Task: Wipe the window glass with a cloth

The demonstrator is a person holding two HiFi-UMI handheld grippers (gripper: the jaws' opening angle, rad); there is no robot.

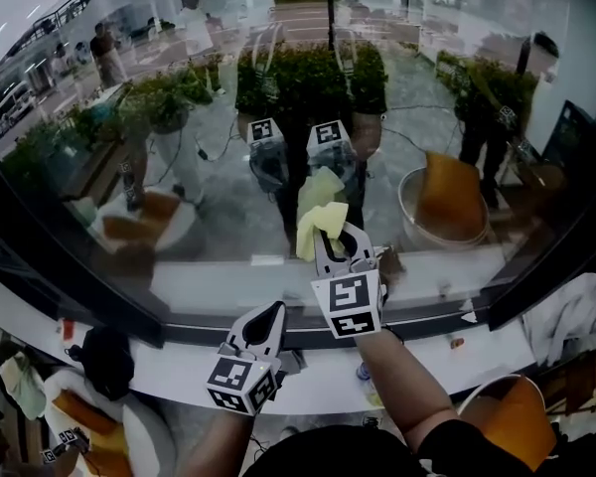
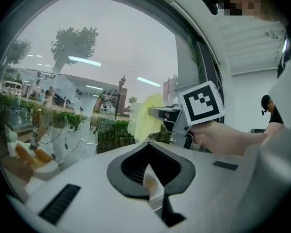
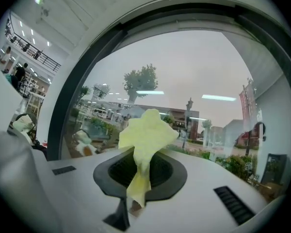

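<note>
Illumination: diffuse daylight from an overcast grey sky enters through the large pane of window glass [image 1: 219,217]. All views are bright, with soft, faint shadows.

Glare: the pane carries heavy interior reflections in the head view. Reflected strip lights [image 3: 218,97] streak both gripper views.

Distortion: strong fisheye bends the dark curved window frame [image 3: 70,96], and the corners of the gripper views are black.

Focus: the crumpled pale-yellow cloth [image 3: 144,130] reads sharp; the nearest foreground surfaces are soft.

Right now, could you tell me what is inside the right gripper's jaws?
A yellow cloth, pinched by the right gripper; its loose end fans toward the window glass. The clamped fold is hidden.
</note>
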